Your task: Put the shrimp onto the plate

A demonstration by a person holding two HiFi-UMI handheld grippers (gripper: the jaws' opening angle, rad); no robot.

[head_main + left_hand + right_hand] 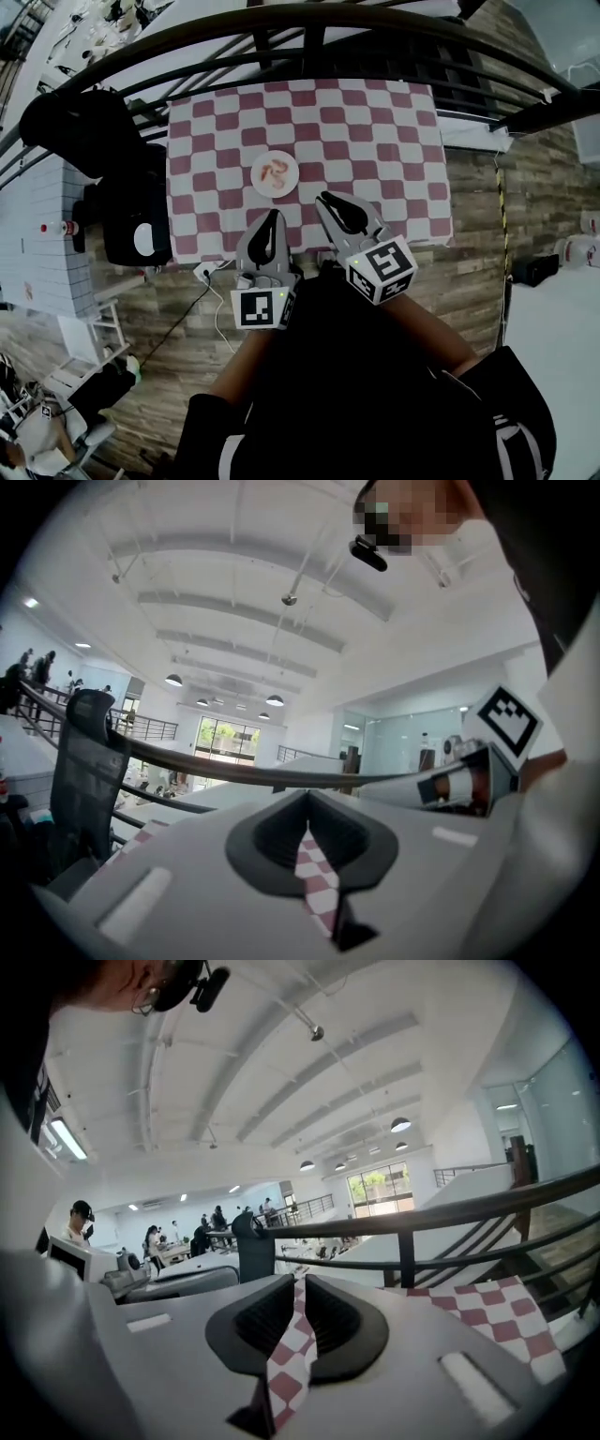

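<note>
A small white plate (257, 165) sits on the red-and-white checked tablecloth (375, 141), a little left of centre. Pale pink shrimp (275, 175) lie on it. Both grippers hover over the table's near edge, short of the plate. My left gripper (273, 217) (307, 803) points at the plate with its tips together and nothing in them. To its right, my right gripper (324, 198) (302, 1283) shows a narrow gap between its pads, and only the cloth is seen through that gap.
A black railing (309, 28) curves across the far side of the table. A black office chair (84, 131) and a dark box (136, 230) stand left of the table. A white cable (217, 309) lies on the wooden floor by the near left corner.
</note>
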